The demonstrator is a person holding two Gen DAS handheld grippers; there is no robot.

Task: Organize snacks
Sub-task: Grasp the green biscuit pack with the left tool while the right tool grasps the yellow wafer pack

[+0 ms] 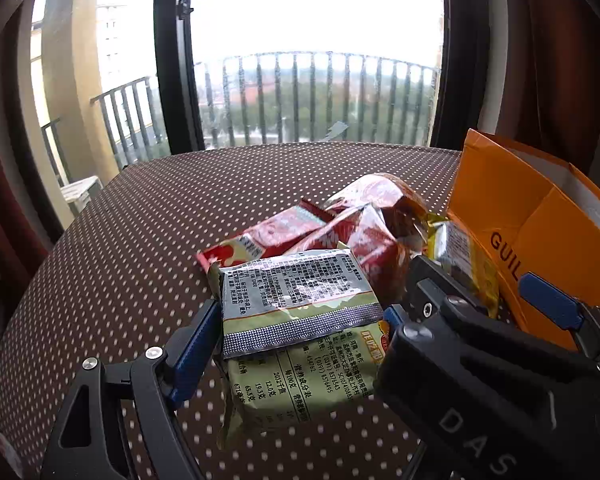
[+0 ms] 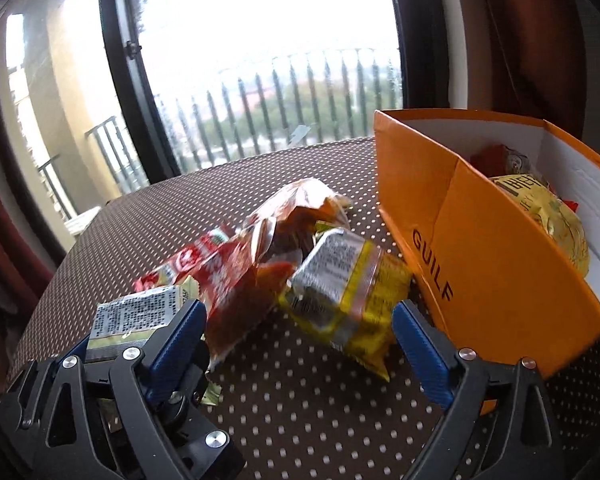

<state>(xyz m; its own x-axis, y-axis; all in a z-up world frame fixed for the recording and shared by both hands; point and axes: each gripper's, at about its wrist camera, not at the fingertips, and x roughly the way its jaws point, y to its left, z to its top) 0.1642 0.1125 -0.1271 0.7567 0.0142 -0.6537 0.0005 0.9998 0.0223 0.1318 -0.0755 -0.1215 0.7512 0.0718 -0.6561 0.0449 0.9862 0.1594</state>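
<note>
A desk covered in brown cloth with white dots stands before a tall dark-framed window. Bright overcast daylight pours in past a balcony railing, and dark red curtains hang at both sides.

Black capitals "GUILF" run down the orange box wall, just right of the right gripper. White letters "DAS" mark that gripper's black body. The green snack packet between the left gripper's fingers shows "SC10741088" amid small Chinese print.
</note>
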